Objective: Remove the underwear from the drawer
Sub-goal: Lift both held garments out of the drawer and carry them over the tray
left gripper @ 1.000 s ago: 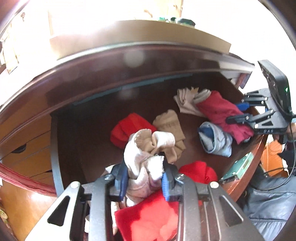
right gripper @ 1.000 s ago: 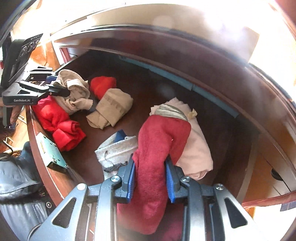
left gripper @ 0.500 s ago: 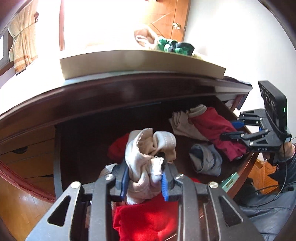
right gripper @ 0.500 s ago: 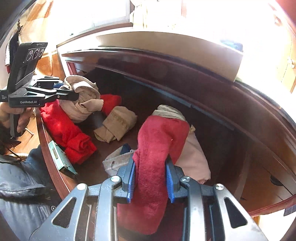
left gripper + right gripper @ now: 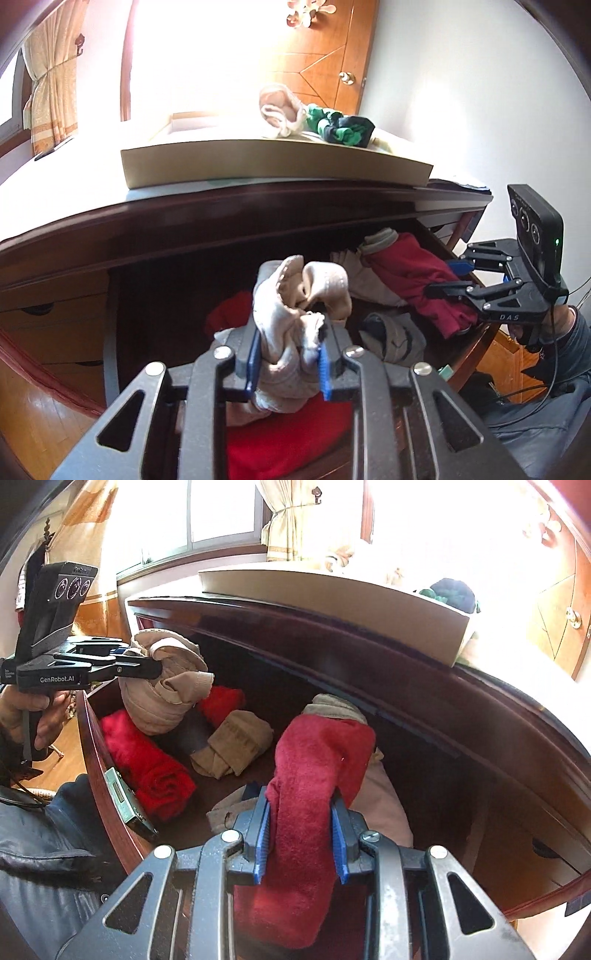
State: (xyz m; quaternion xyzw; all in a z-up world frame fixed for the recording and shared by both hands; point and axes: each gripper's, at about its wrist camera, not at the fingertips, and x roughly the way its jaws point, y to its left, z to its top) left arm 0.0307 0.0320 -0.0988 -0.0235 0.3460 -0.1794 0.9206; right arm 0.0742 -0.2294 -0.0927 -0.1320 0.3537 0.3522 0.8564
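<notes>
My left gripper (image 5: 287,363) is shut on a bundle of pale beige underwear (image 5: 295,314) and holds it above the open dark wooden drawer (image 5: 99,746). It also shows in the right wrist view (image 5: 147,664), with the beige bundle (image 5: 166,690) at the drawer's left end. My right gripper (image 5: 300,840) is shut on a dark red garment (image 5: 314,775) lifted over the drawer's middle. It also shows in the left wrist view (image 5: 443,280), with the red garment (image 5: 417,273).
In the drawer lie a bright red roll (image 5: 147,764), a tan folded piece (image 5: 232,746), a grey-blue piece (image 5: 391,336) and a pink piece (image 5: 380,801). A shallow cream box (image 5: 273,162) with clothes (image 5: 314,118) stands on the dresser top above.
Both grippers have risen with their garments. The beige bundle and the red garment hang higher over the drawer, and the dresser top and box have come into view.
</notes>
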